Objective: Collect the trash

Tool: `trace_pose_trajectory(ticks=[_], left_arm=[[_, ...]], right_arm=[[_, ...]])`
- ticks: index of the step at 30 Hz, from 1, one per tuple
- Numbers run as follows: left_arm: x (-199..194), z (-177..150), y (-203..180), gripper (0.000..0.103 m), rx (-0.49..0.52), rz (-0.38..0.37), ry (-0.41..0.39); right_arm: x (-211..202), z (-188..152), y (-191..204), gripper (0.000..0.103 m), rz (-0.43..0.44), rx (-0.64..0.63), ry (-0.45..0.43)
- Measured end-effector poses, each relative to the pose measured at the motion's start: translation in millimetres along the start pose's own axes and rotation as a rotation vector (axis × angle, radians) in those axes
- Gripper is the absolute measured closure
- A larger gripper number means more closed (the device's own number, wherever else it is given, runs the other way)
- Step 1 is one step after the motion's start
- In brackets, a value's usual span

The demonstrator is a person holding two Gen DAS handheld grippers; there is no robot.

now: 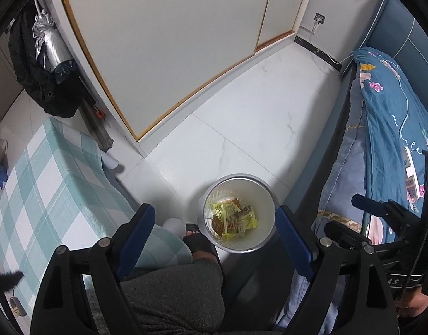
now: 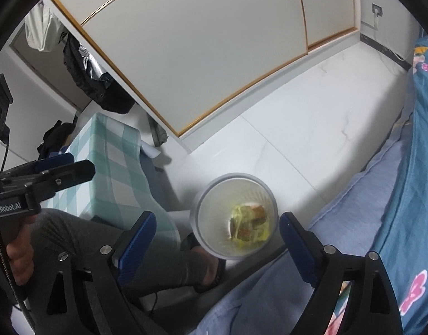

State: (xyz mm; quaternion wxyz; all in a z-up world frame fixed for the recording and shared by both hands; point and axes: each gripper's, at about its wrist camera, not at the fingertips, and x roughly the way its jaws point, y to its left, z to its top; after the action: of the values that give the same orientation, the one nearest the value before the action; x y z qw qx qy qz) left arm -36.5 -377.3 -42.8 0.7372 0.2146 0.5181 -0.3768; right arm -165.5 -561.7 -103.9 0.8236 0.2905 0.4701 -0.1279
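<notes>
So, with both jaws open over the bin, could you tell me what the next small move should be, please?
Probably draw both grippers back: the left gripper and right gripper are empty, and the wrappers already lie in the bin.

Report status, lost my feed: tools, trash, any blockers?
Left tool open, empty. Right tool open, empty. Wrappers in bin on floor. Nothing blocking.

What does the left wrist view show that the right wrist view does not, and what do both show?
Only the left wrist view shows the wrappers sharply, yellow and brown, and the right gripper at its right edge. Only the right wrist view shows the left gripper and the hand holding it. Both show the white bin on the floor, the checked cloth and the blue bedding.
</notes>
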Motion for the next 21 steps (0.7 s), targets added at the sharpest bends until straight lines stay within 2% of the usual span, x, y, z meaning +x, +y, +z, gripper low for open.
trace_pose_trajectory(ticks=[7,21], left_arm=[[-1.6,-4.6,5.5,0.018,-0.035,0.002,-0.008],[-0.2,-9.2,1.3,0.018,-0.024,0.018,-0.011]], right_arm=[[-4.6,-3.9,1.3,0.011,-0.009,-0.008,0.001],[-5.1,-6.0,4.5,0.01,-0.022,-0.014,0.0]])
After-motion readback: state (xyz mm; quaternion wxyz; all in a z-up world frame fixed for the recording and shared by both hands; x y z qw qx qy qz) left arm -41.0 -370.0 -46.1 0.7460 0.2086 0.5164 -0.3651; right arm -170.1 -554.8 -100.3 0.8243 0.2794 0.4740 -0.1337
